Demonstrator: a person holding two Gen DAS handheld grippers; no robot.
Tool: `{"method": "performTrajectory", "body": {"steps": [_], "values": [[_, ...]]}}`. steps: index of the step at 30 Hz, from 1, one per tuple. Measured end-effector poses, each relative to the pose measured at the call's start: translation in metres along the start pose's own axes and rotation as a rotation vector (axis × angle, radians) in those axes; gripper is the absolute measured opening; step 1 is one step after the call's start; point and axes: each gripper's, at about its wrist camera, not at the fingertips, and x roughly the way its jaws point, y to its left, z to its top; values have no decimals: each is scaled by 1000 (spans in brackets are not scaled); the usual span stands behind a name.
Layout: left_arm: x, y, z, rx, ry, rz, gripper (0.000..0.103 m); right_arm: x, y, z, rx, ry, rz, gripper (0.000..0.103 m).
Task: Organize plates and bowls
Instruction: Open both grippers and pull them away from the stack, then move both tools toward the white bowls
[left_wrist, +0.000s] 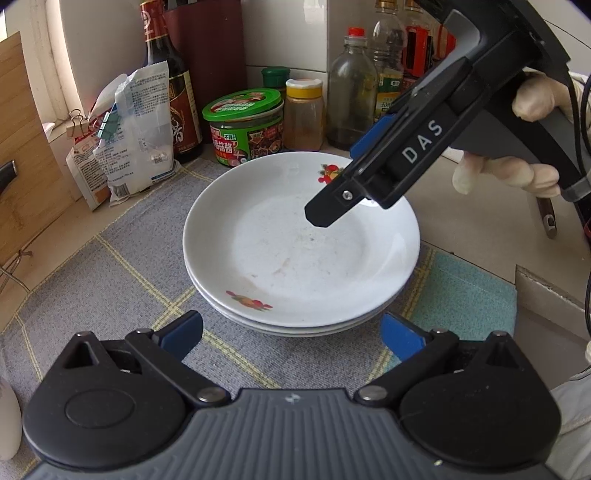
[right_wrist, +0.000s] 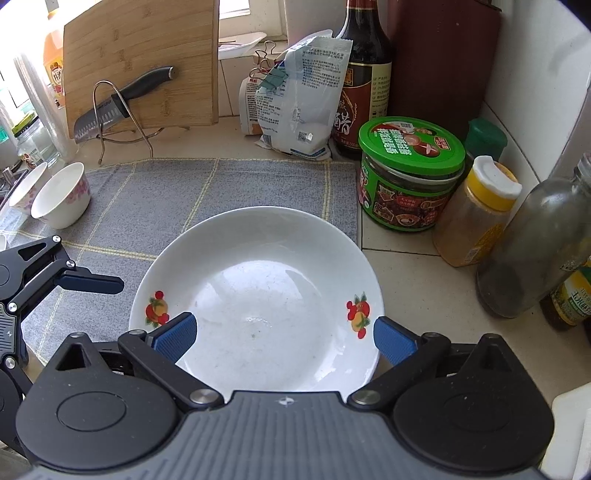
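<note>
Grey checked cloth (right_wrist: 207, 184) is spread over a tiled kitchen counter, and a stack of white plates (left_wrist: 295, 258) is set on it near the cloth's right edge. Behind the stack, a green-lidded jar (right_wrist: 410, 177), a yellow-capped spice jar (right_wrist: 476, 214), a dark sauce bottle (right_wrist: 364, 74) and a clipped packet (right_wrist: 303, 99) are crowded against the wall. Two small bowls (right_wrist: 62, 195) are seen at the far left of the cloth, well apart from the plates; a knife (right_wrist: 118, 103) is propped against a bamboo board.

Three plates appear to be nested. Each is shallow, glazed and white, with small fruit decals on opposite sides of the rim; faint smears are visible in the well of the top one.

Glazed ceramic is judged stiff, fairly heavy as a stack, slick and easily chipped. A hold is best taken on the rim, with one finger above and one below, one plate at a time, since the stack would likely slip from a pinch.

The right gripper (right_wrist: 284, 332) is held wide open above the near rim of the top plate, nothing between its blue pads (right_wrist: 393, 339). The left gripper (left_wrist: 291, 336) is likewise spread wide and empty, just short of the stack's near edge.
</note>
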Motion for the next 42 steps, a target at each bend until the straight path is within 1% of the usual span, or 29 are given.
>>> {"method": "performTrajectory", "body": {"steps": [4, 8, 12, 16, 23, 28, 30, 34, 37, 42], "values": [[-5, 1, 0, -17, -22, 13, 102, -5, 8, -1, -25, -30, -12, 103], [-11, 3, -1, -56, -37, 38, 102, -11, 18, -1, -60, -83, -39, 103], [-19, 5, -5, -102, -51, 78, 102, -16, 26, -3, -74, -139, -47, 103], [-30, 6, -12, -179, -58, 129, 102, -21, 36, -3, -100, -180, -53, 103], [-49, 3, -26, -310, -53, 251, 102, -26, 48, -3, -118, -241, 6, 103], [-63, 0, -37, -388, -37, 330, 102, -23, 62, -5, -190, -239, 74, 103], [-69, 0, -43, -402, -34, 347, 102, -21, 70, -6, -220, -243, 94, 103], [-76, 6, -55, -415, -28, 347, 102, -21, 90, -11, -258, -245, 110, 103], [-81, 12, -65, -397, -28, 340, 102, -23, 105, -17, -280, -258, 120, 103], [-96, 25, -83, -383, -23, 300, 102, -18, 137, -23, -278, -244, 108, 103]]}}
